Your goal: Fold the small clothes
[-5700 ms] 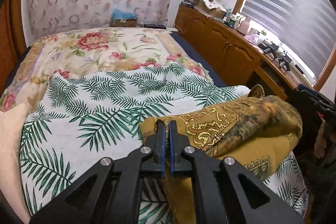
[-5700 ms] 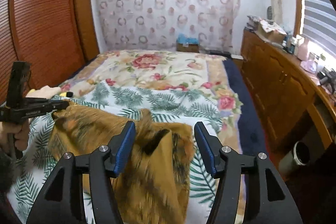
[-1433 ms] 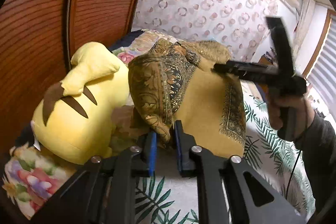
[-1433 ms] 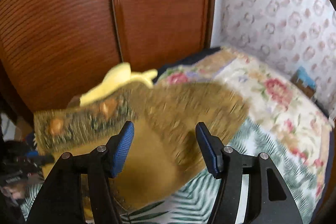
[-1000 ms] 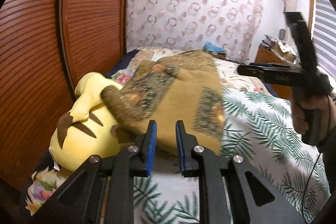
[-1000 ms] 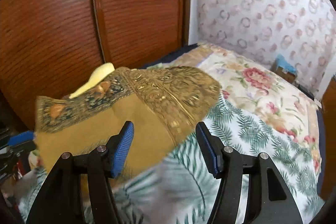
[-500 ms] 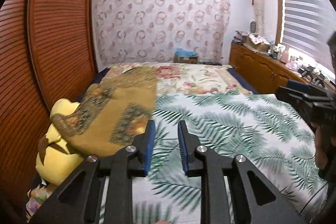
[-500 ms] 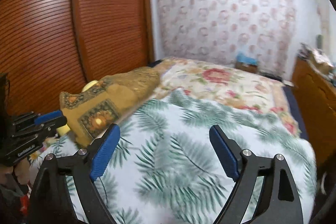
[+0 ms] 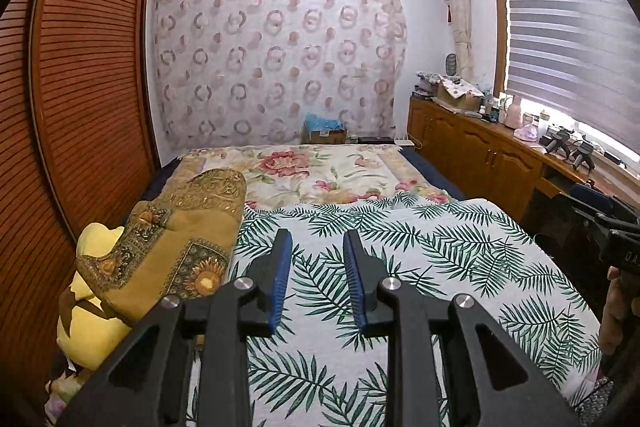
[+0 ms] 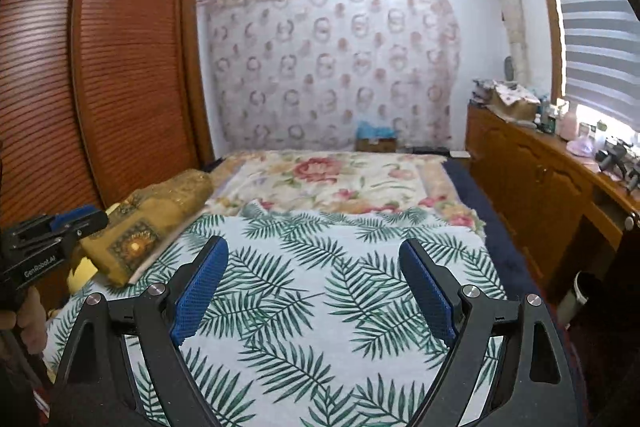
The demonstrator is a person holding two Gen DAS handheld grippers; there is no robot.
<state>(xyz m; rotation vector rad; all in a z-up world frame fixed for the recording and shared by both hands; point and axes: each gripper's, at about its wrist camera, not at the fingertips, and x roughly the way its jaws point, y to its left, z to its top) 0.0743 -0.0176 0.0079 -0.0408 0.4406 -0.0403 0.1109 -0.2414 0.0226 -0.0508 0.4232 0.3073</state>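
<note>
so, i read this one as done: the folded mustard cloth [image 9: 172,247] sits at the left edge of the frame in my left wrist view, draped over the yellow plush toy [image 9: 90,311] beside the wooden wardrobe [image 9: 84,87], and nothing is pinching it. my left gripper [image 9: 314,275] hangs over the palm-leaf sheet [image 9: 460,259] at lower centre, jaws a little apart and just been easing wider, nothing between them. in the right wrist view my right gripper [image 10: 314,291] stands spread wide, also empty, its jaws just opened out, the cloth [image 10: 152,227] off at middle left. no other garment shows on the bed, so whether more folding is left i can't tell. a second or so back both tools were right on that cloth, the left jaws nipping its edge; now both have backed well clear and the views face down the bed.
</note>
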